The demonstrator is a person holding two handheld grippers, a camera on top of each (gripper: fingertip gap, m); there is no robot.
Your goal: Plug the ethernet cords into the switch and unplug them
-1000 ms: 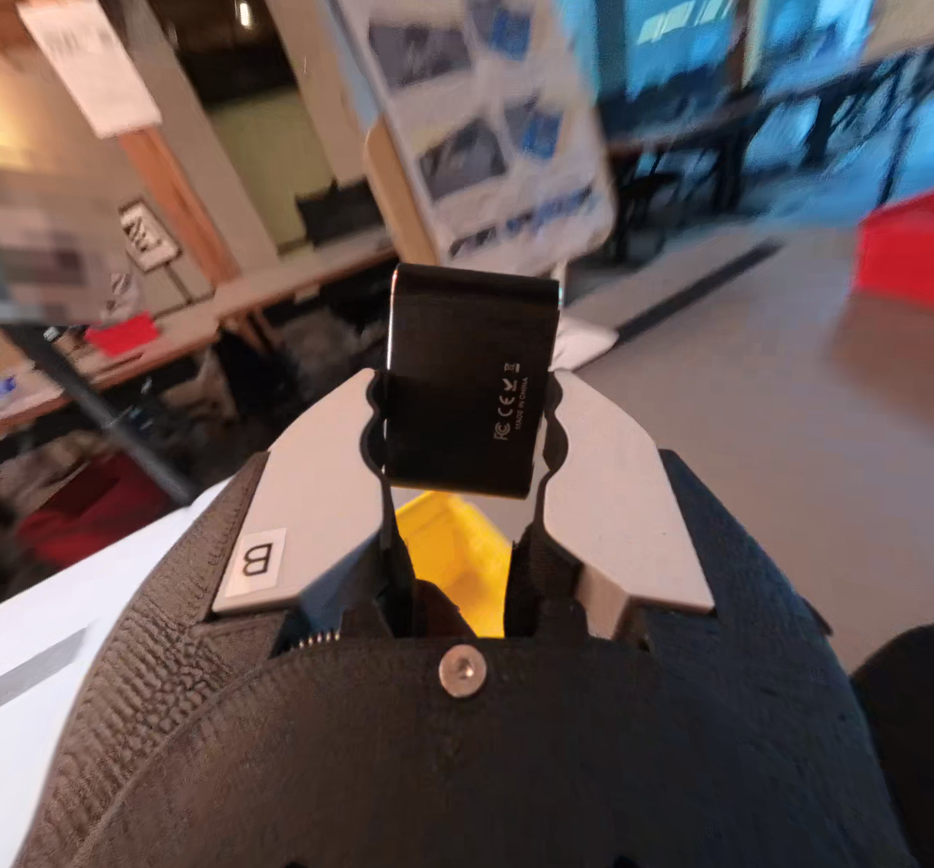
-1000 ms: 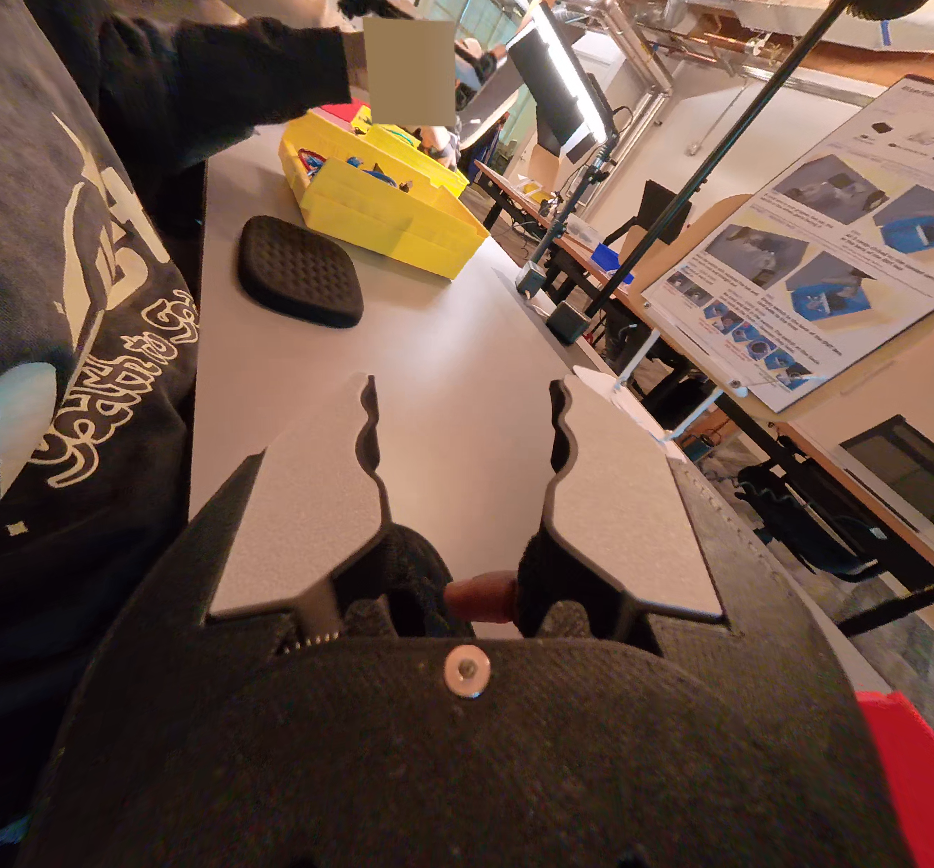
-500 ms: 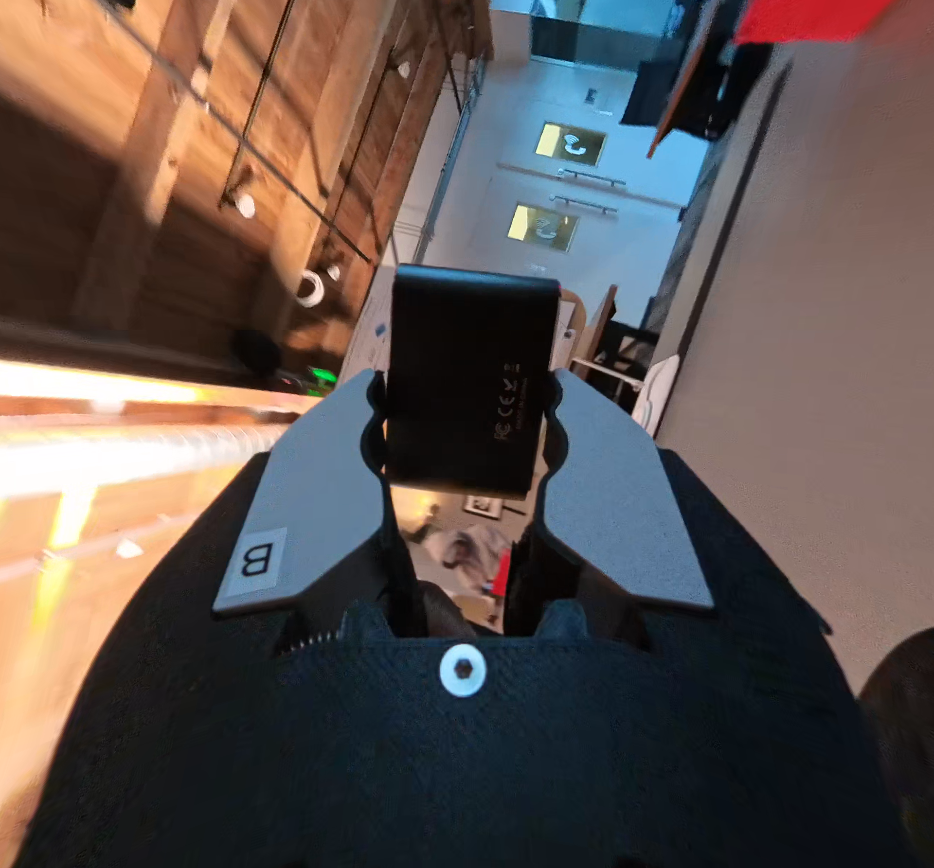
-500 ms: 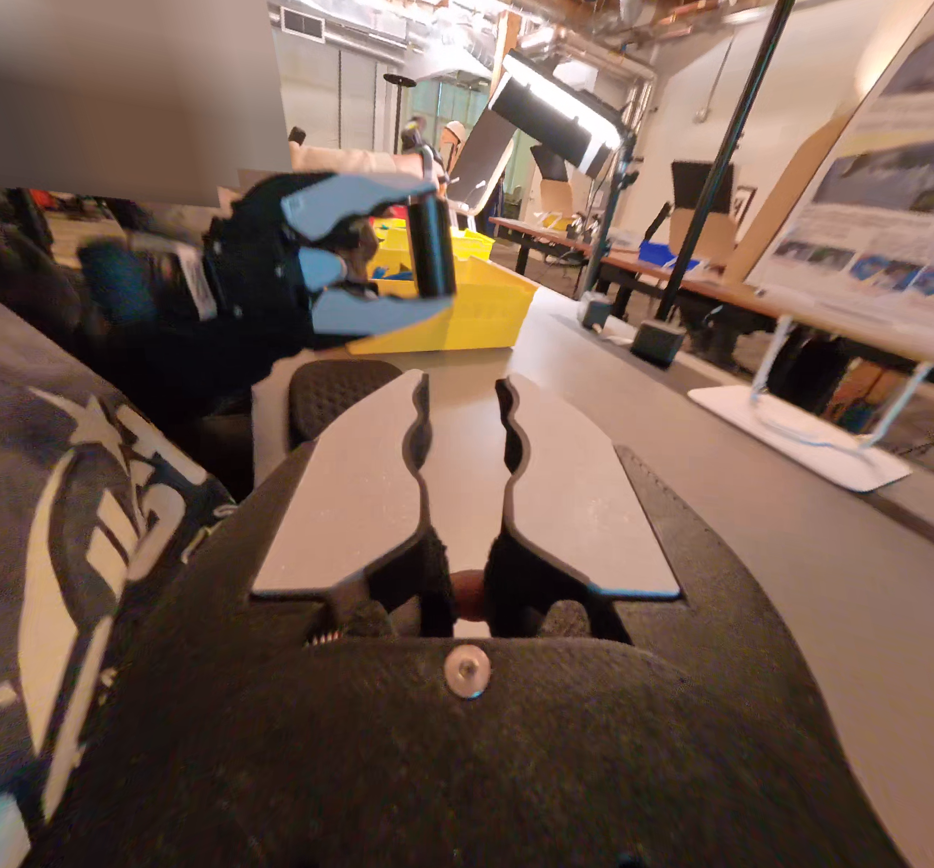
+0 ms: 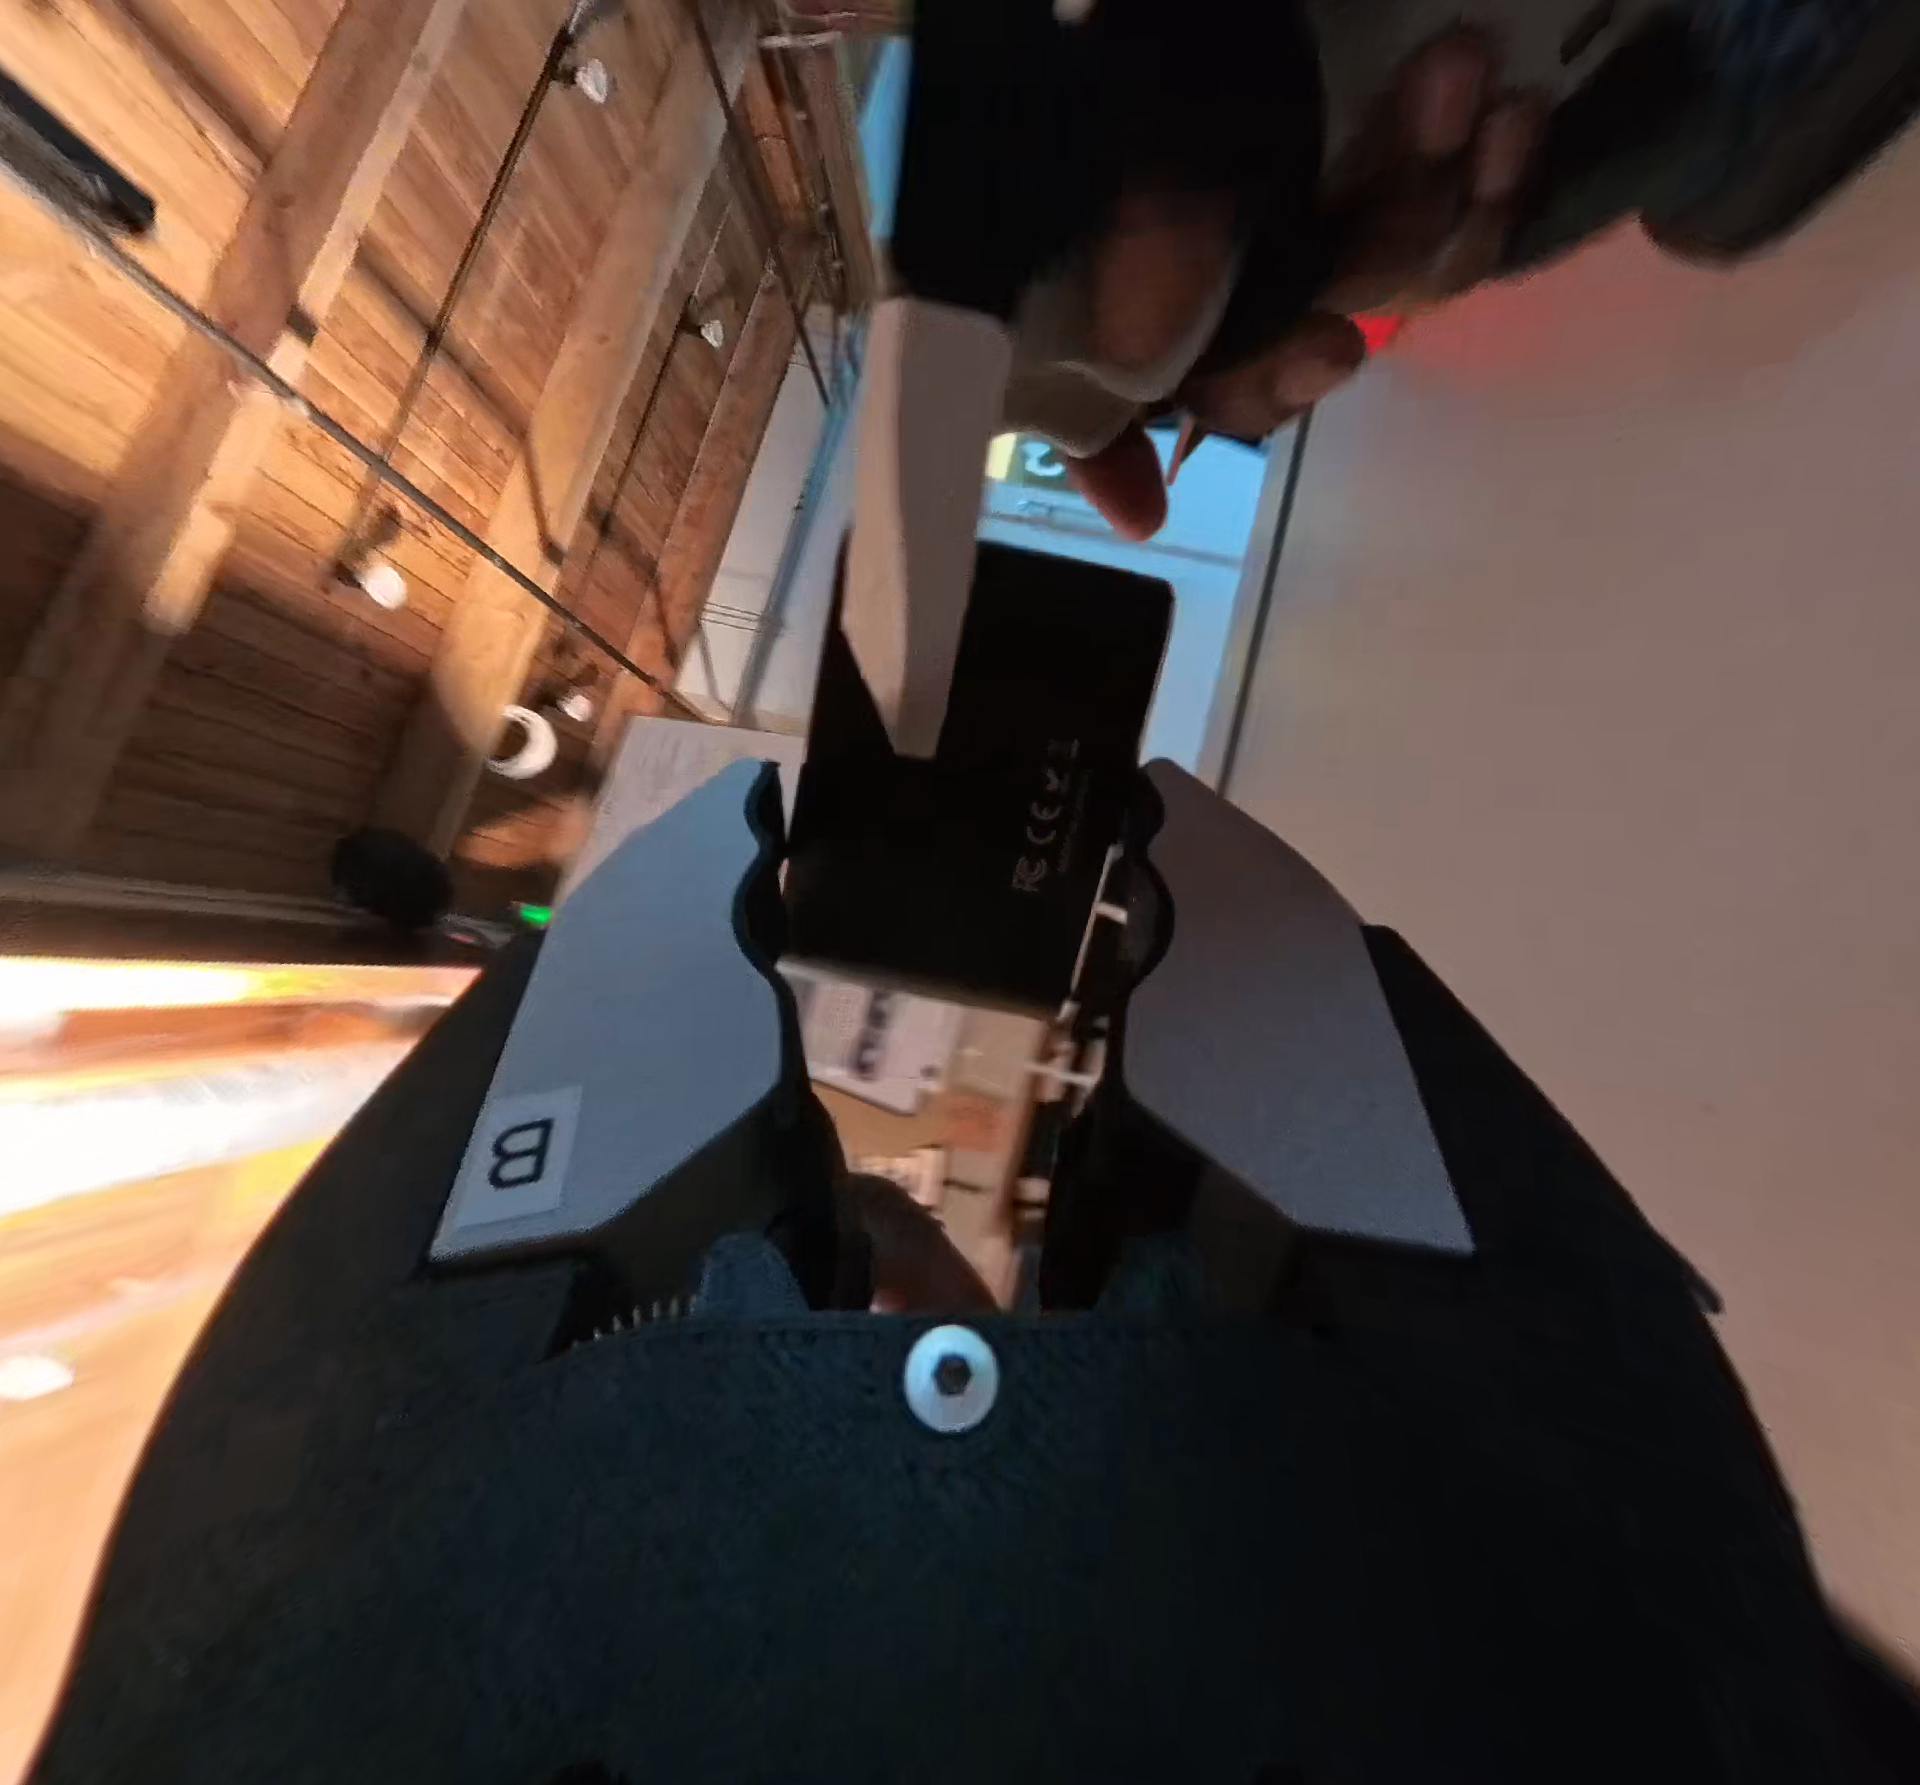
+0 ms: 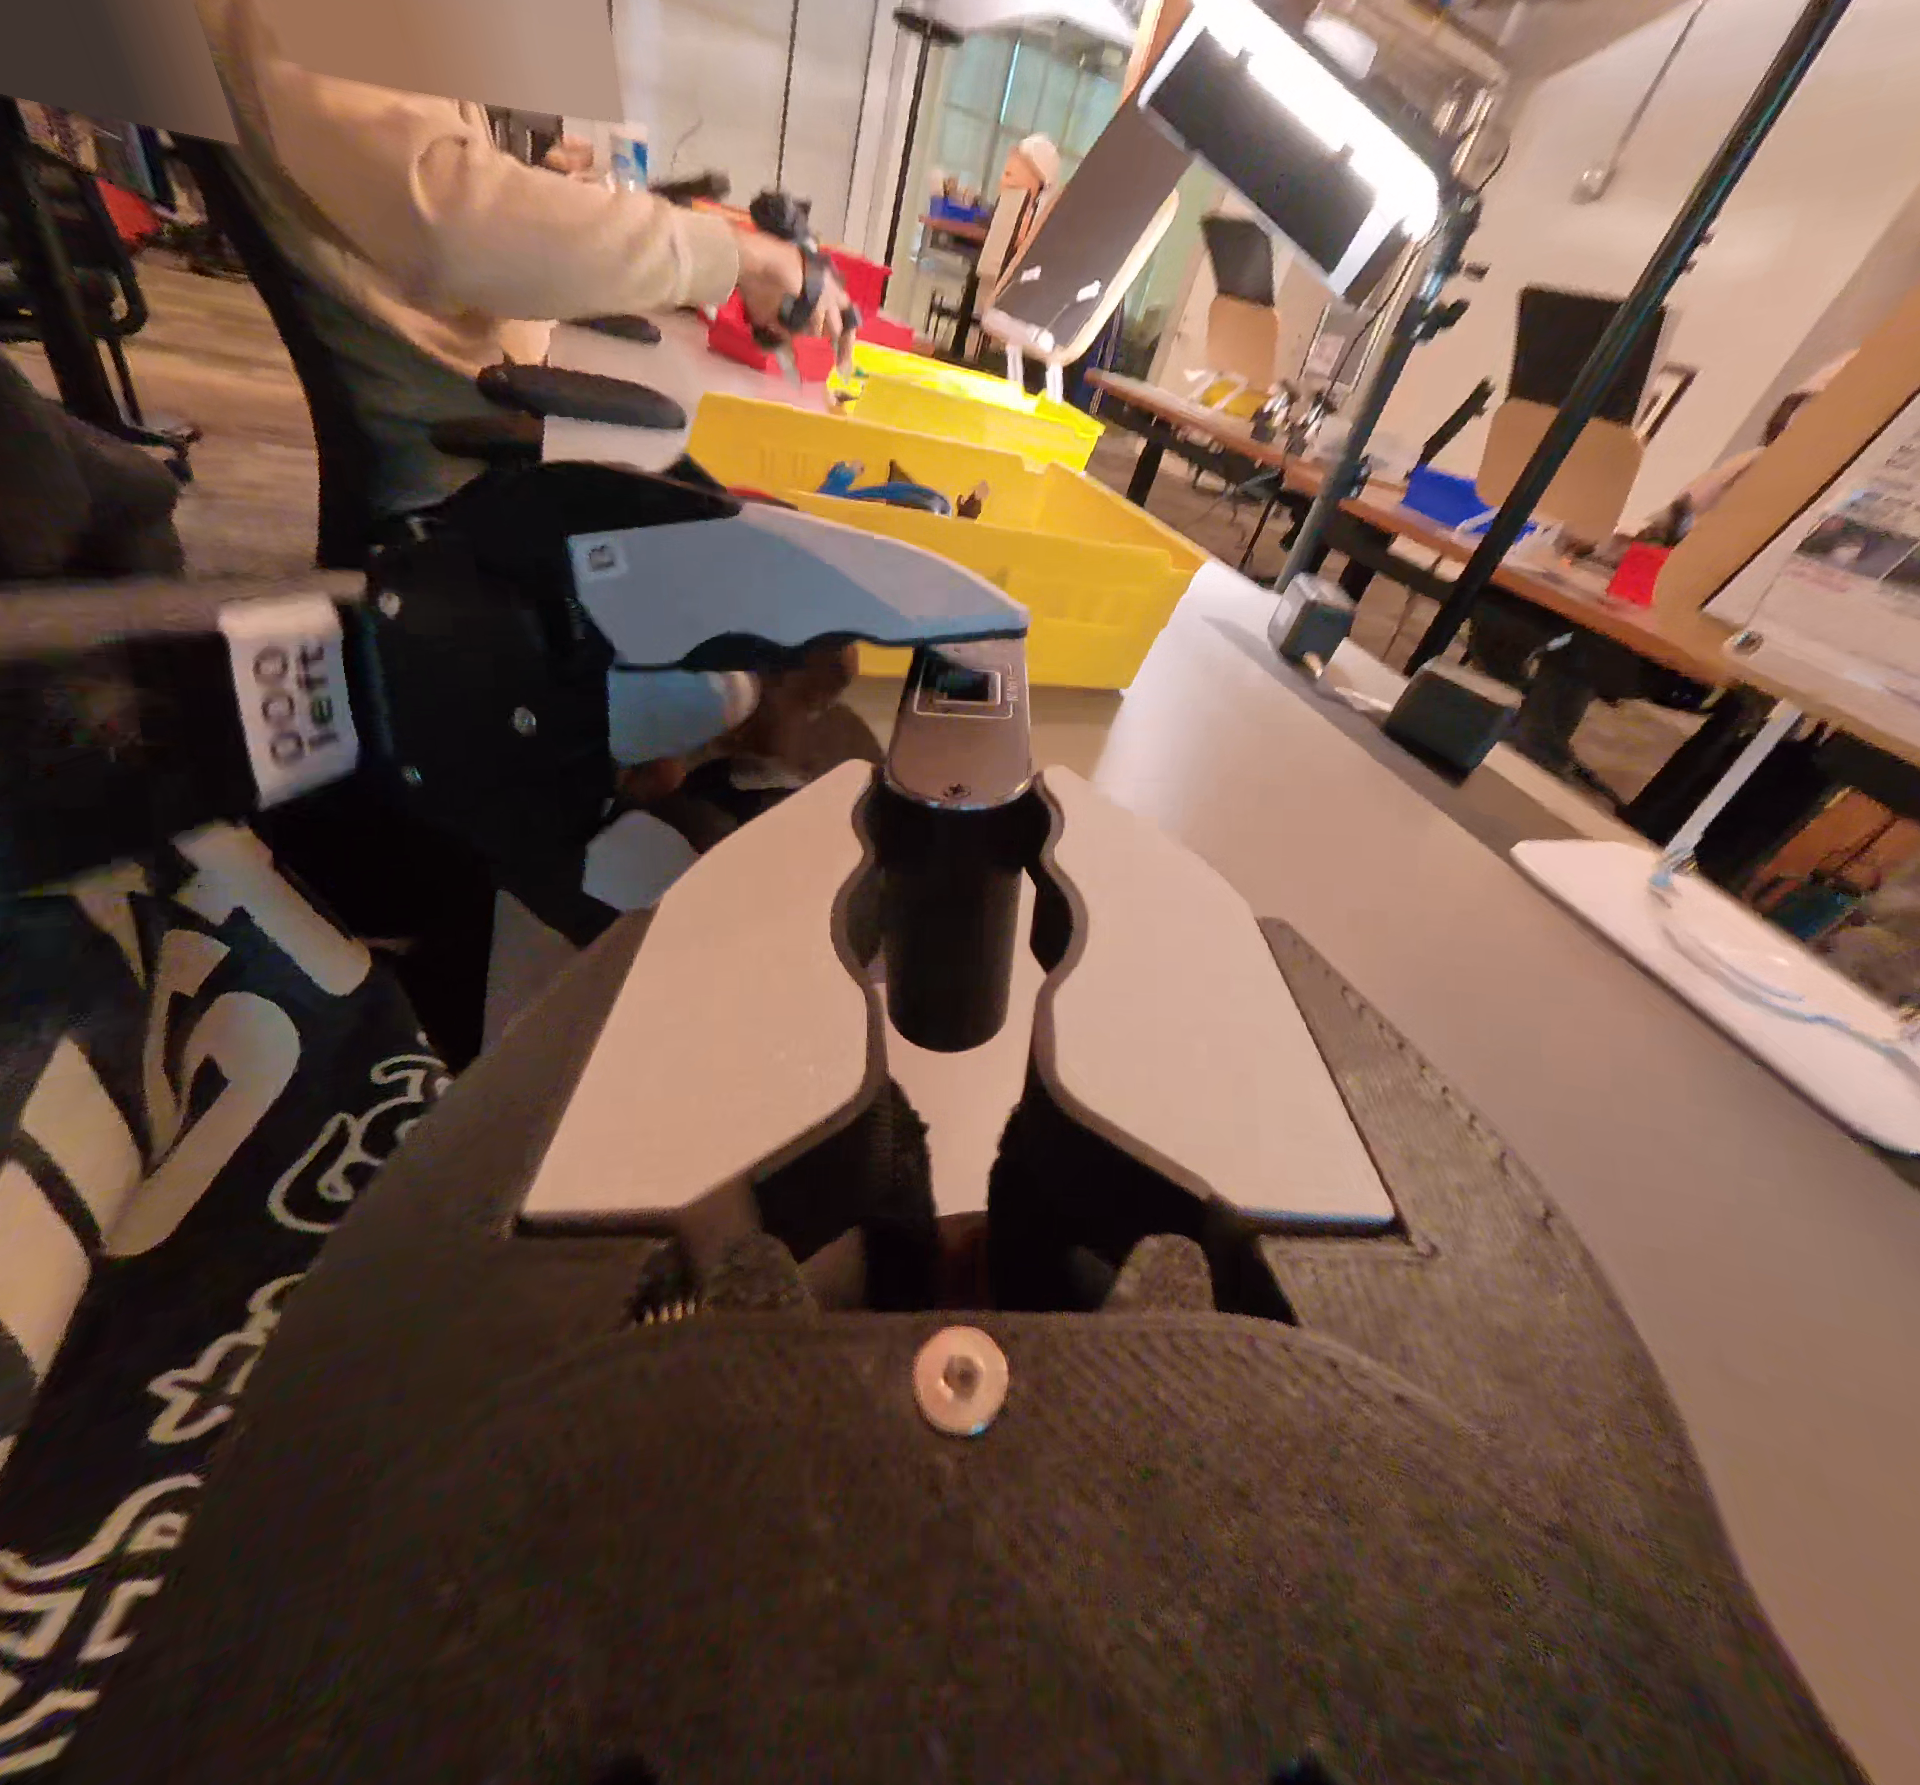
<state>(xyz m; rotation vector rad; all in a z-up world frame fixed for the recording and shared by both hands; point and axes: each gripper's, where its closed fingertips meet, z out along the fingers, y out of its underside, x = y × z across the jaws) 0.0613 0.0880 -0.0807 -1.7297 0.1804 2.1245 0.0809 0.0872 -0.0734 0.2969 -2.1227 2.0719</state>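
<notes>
Left wrist view: I see one black switch (image 5: pixel 977 800) between my left gripper's (image 5: pixel 961 862) two fingers (image 5: pixel 644 997), which pinch it at its near end, one finger on each side edge. Its flat back with small markings faces the camera, and it sticks out forward past the fingertips. One pale finger of the right gripper (image 5: pixel 920 530) comes down from above and lies across the switch's far left part. Behind it, blurred, is one hand (image 5: pixel 1226 281) holding that gripper. The grey counter (image 5: pixel 1558 800) fills the right side, tilted on edge in this view.

Right wrist view: my right gripper's (image 6: pixel 956 821) two fingers (image 6: pixel 727 1008) pinch the same switch (image 6: pixel 951 904), seen edge-on as a narrow dark bar standing between them, its near end hanging short of the finger roots. Its far end, with one port opening visible, pokes past the fingertips. The left gripper (image 6: pixel 831 613) reaches in from the left, its upper finger over that far end. Beyond on the counter (image 6: pixel 1403 956) I count two yellow bins (image 6: pixel 1039 572), the nearer holding blue cords (image 6: pixel 883 494). One person in a beige sleeve (image 6: pixel 499 218) works farther back.
</notes>
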